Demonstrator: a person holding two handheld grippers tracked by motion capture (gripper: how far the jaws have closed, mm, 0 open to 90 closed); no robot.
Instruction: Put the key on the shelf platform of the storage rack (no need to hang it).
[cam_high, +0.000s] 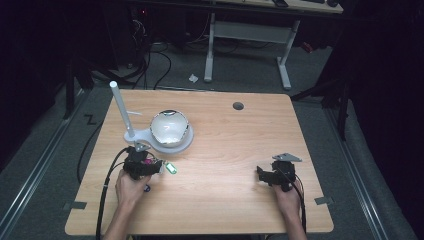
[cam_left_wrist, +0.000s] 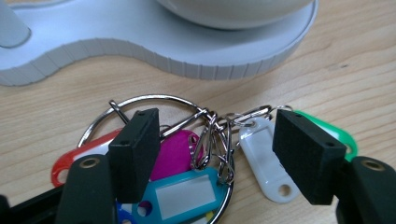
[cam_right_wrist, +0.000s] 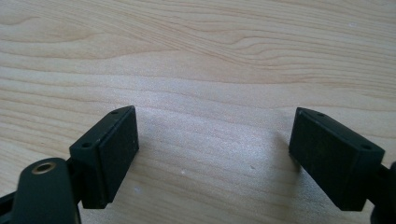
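1 key bunch (cam_left_wrist: 205, 154) lies between the open left gripper's (cam_left_wrist: 215, 154) spread, untouching jaws.

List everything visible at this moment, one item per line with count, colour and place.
key ring with tags: one metal ring; red, magenta, teal, white, green tags; table's left, between the left gripper's open jaws
stand with post and bowl: one, white, just beyond the key ring
table: one, light wood
desk frame: one, white, on the floor beyond
left gripper: black, open over the key ring
right gripper: black, open over bare wood, table's right
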